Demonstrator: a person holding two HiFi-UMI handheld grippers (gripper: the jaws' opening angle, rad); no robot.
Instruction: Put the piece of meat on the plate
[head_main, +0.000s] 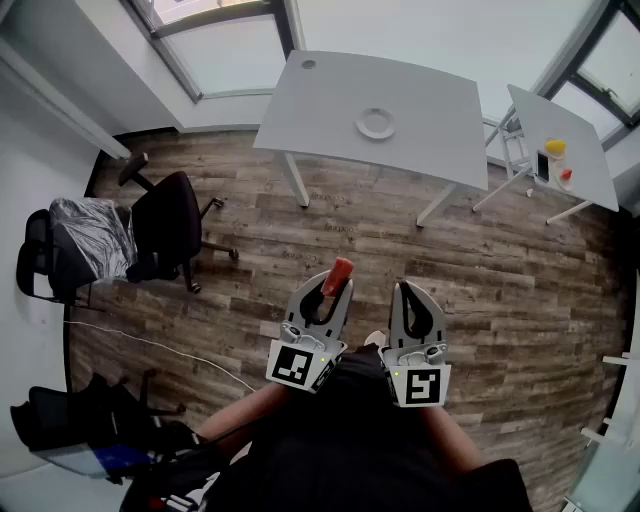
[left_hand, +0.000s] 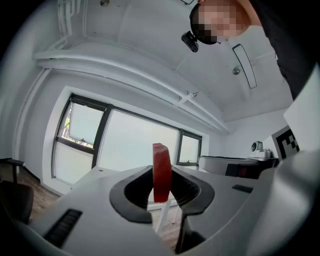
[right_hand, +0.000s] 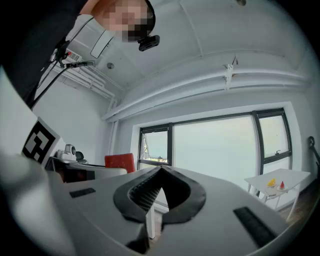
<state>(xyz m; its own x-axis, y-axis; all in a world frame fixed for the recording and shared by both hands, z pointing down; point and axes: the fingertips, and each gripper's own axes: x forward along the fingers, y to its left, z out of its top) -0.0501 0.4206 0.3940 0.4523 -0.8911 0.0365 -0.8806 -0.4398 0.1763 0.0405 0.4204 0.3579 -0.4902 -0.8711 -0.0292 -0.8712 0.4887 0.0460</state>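
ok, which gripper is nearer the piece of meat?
Left. The left gripper has its jaws clamped on the meat; the right gripper sits beside it, jaws shut and empty, apart from the meat.

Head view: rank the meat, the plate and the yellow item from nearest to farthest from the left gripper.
1. piece of meat: held in the left gripper.
2. plate: ahead, on the large table.
3. yellow item: far right, side table.

unclear | side-table items (head_main: 554, 148) | too small to identify (yellow, red)
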